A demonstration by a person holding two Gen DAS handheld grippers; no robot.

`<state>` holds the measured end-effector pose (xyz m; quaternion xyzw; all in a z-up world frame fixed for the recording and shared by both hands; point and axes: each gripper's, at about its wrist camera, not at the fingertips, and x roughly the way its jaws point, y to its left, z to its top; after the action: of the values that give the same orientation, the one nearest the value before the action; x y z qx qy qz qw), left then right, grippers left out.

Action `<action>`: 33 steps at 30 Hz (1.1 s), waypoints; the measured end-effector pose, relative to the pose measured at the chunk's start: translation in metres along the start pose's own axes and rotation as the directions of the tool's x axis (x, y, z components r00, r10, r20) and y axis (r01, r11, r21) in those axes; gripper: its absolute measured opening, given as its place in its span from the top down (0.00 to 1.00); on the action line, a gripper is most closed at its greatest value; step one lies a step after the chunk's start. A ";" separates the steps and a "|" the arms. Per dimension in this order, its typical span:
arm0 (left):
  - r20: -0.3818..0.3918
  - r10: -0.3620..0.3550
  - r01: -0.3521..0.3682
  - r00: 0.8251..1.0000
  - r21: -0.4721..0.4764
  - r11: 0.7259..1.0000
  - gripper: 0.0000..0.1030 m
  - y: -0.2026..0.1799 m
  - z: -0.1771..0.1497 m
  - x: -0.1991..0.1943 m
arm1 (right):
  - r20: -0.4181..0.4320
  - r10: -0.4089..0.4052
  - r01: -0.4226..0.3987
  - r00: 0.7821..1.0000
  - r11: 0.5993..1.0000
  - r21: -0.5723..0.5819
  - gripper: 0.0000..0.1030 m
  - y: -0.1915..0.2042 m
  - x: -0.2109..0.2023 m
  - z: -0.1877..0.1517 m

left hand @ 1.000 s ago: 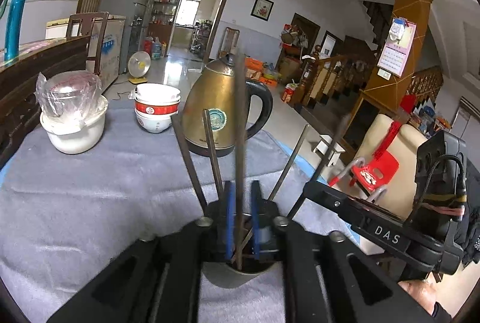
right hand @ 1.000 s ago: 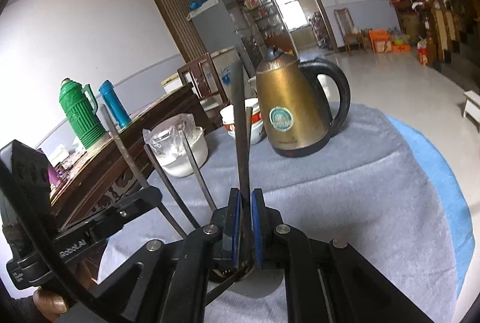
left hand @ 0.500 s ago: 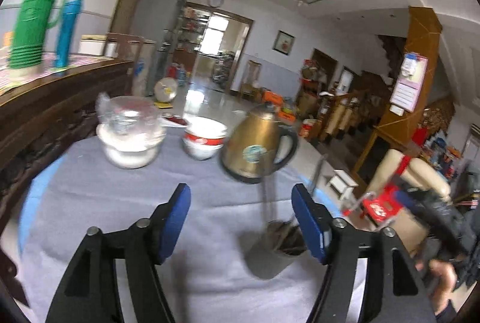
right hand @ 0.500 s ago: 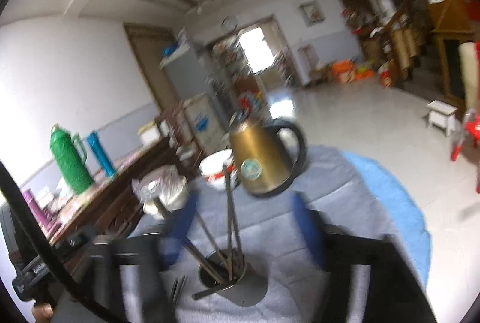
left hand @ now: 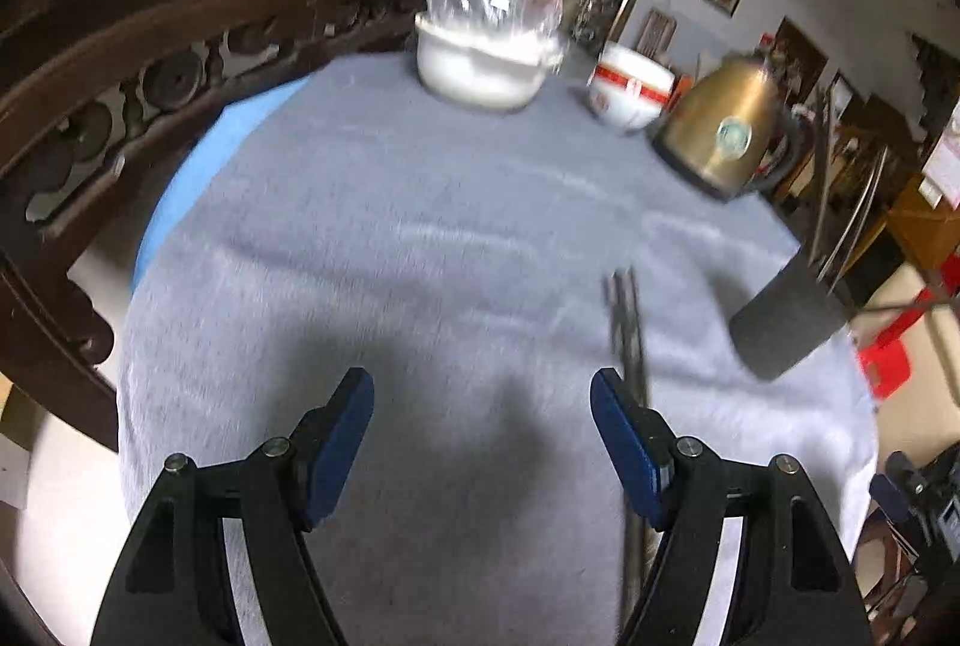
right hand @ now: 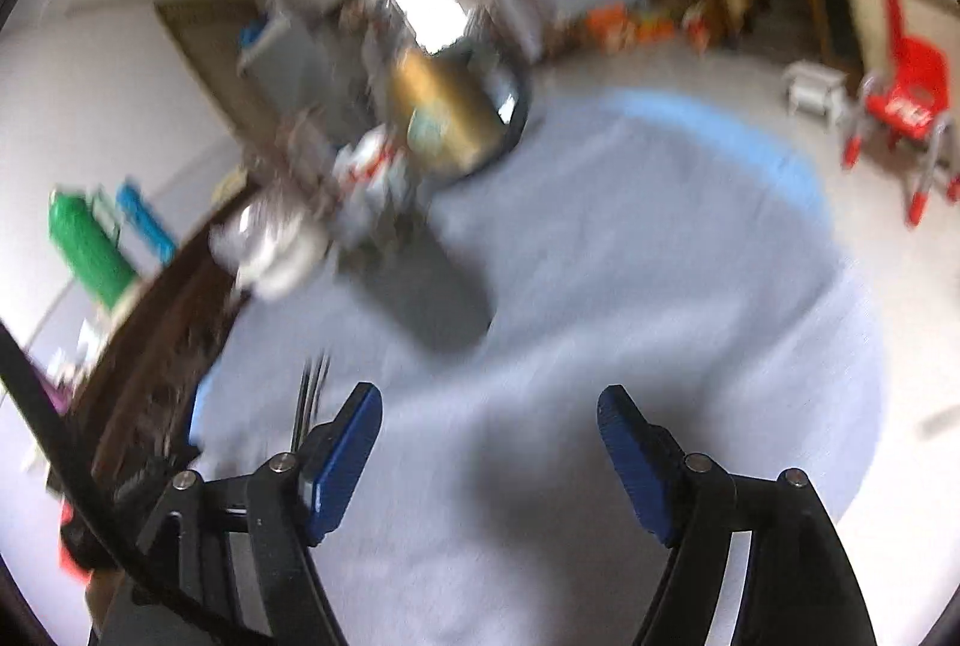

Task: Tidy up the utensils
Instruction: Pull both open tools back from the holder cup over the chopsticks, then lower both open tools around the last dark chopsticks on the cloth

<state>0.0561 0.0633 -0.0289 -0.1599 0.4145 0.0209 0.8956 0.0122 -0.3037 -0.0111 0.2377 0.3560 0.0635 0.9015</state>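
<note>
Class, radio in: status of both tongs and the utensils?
Left tongs open, empty. Right tongs open, empty. Loose chopsticks flat on the cloth; dark holder has several. Nothing blocking.

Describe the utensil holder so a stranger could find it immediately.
Start at the round table under the grey cloth. Past the gold kettle, near the right edge, stands a dark cylindrical holder. It alone has thin metal sticks poking from its top.

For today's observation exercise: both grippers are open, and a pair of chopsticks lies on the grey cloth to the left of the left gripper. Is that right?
Not quite. In the left wrist view the chopsticks lie by the right finger of the left gripper, not on its left. Both grippers are indeed open, including the right gripper.
</note>
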 end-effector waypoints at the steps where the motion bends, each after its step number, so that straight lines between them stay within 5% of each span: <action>1: -0.006 0.001 -0.001 1.000 0.004 1.000 0.27 -0.001 -0.003 0.001 | -0.057 0.030 -0.032 0.998 0.999 -0.031 0.25 0.012 0.012 -0.007; 14: -0.029 -0.038 0.037 0.999 -0.021 0.999 0.27 0.005 -0.017 0.008 | -0.302 0.116 -0.185 0.946 0.960 -0.210 0.26 0.094 0.060 -0.047; 19: -0.034 -0.063 0.061 0.997 -0.041 0.997 0.27 0.010 -0.018 0.008 | -0.396 0.145 -0.244 0.907 0.946 -0.213 0.60 0.118 0.086 -0.038; 26: -0.042 -0.083 0.080 0.996 -0.077 0.994 0.27 0.026 -0.019 0.006 | -0.466 0.090 -0.200 0.880 0.960 -0.193 0.63 0.145 0.137 -0.023; 33: -0.046 -0.102 0.097 0.994 -0.102 0.990 0.27 0.033 -0.018 0.008 | -0.529 0.015 -0.135 0.849 0.972 -0.190 0.79 0.153 0.171 -0.018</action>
<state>0.0424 0.0889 -0.0543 -0.2254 0.4273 -0.0071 0.8755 0.1347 -0.1132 -0.0549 0.1240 0.5693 0.2001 0.7877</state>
